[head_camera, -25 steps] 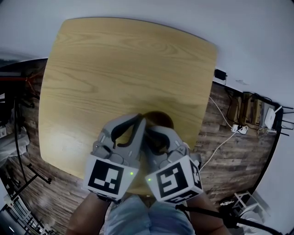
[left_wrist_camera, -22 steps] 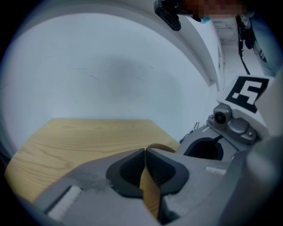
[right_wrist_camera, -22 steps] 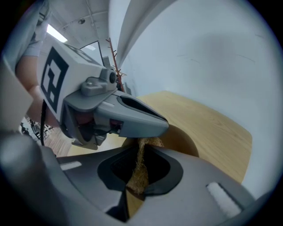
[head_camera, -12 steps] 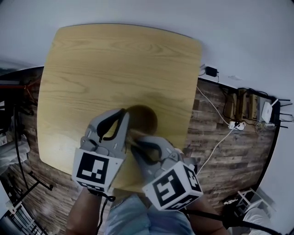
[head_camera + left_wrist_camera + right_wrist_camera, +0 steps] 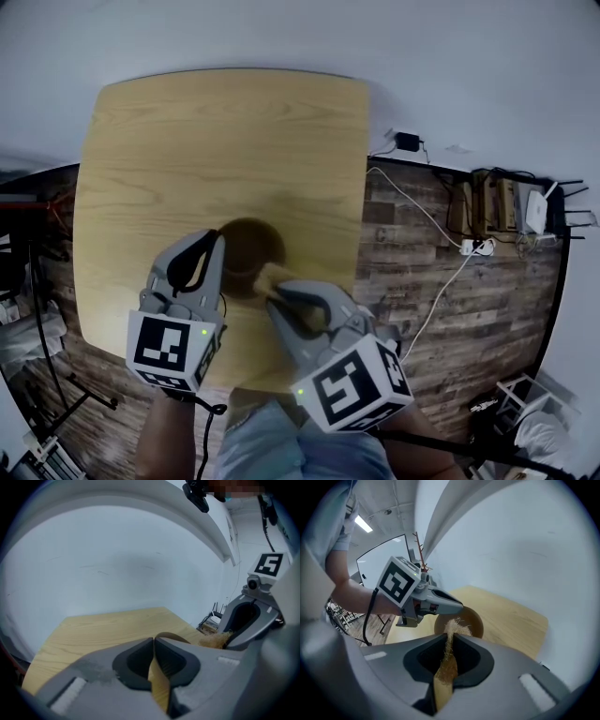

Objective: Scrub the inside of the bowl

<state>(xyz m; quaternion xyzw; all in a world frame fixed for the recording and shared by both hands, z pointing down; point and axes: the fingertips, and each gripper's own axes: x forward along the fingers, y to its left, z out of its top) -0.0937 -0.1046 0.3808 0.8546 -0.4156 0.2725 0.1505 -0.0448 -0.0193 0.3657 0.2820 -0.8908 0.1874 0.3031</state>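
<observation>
Left claw clamped on rim of bowl, toward surface's near edge; right claw clenched on scrubber, frayed tip at bowl's rim.

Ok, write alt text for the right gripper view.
The right gripper pinches a frayed fibre scrubber, tip aimed at a wooden bowl on a pale wooden table. The left gripper holds the bowl's rim.
</observation>
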